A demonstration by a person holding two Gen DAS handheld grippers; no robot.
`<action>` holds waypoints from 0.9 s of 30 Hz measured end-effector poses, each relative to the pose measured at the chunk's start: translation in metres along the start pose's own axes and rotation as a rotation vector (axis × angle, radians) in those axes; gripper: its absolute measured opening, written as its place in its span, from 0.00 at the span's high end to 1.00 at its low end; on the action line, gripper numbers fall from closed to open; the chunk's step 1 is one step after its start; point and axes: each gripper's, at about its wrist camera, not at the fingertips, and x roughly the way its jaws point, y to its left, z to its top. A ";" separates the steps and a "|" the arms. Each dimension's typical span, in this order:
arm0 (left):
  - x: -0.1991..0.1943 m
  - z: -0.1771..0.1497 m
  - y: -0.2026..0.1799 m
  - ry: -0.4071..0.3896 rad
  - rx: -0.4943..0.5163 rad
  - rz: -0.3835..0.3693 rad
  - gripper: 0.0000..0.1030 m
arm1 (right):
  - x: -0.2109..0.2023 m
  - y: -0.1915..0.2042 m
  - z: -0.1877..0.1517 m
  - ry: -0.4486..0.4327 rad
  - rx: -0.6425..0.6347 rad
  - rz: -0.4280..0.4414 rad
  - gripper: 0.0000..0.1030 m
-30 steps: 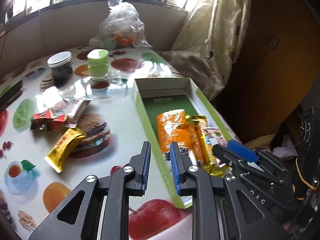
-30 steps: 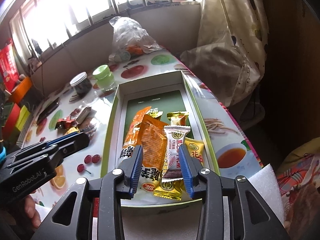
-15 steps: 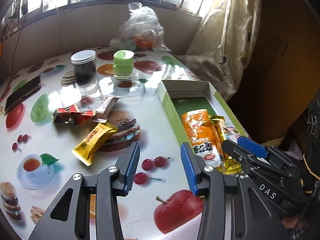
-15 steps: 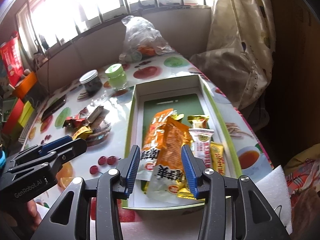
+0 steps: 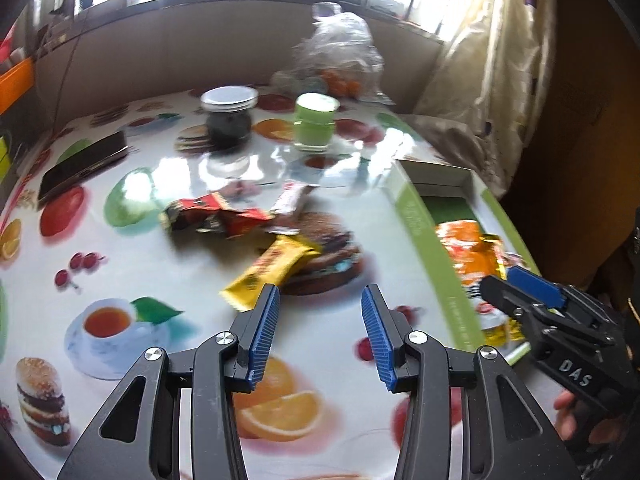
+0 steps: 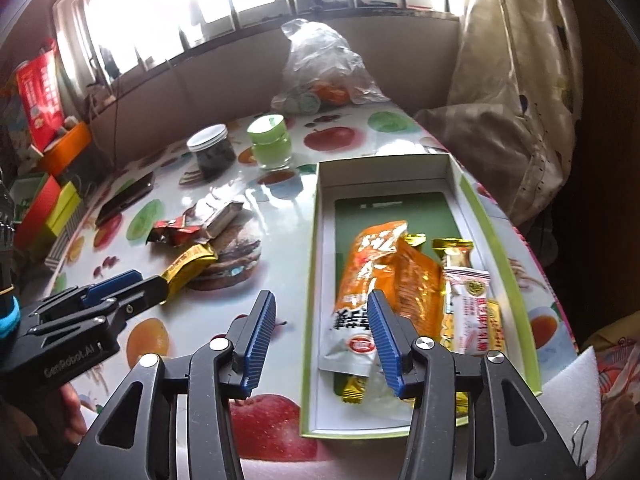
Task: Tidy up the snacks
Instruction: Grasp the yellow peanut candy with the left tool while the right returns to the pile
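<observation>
Since a second ago my left gripper has swung from the green box toward the yellow snack bar, jaws spread and empty. My right gripper waits open at the box's near edge. Only its view shows the orange packets packed inside.

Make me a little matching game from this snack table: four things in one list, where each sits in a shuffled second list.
Things:
1. orange packet
2. yellow bar
3. green-lidded jar
4. phone

Places:
A. on the printed burger picture
B. far left on the tablecloth
C. inside the green box
D. beside the dark jar

Pairs: 1-C, 2-A, 3-D, 4-B
</observation>
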 end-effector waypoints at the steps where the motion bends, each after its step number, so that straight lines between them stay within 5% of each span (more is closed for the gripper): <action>1: 0.001 0.000 0.005 0.000 -0.010 0.007 0.57 | 0.001 0.001 0.000 0.002 -0.002 0.002 0.54; 11: 0.011 0.003 0.032 0.012 0.004 0.013 0.56 | 0.013 0.015 0.006 0.021 -0.028 0.012 0.53; 27: 0.058 0.013 0.020 0.086 0.119 0.037 0.52 | 0.026 0.023 0.019 0.030 -0.042 0.012 0.53</action>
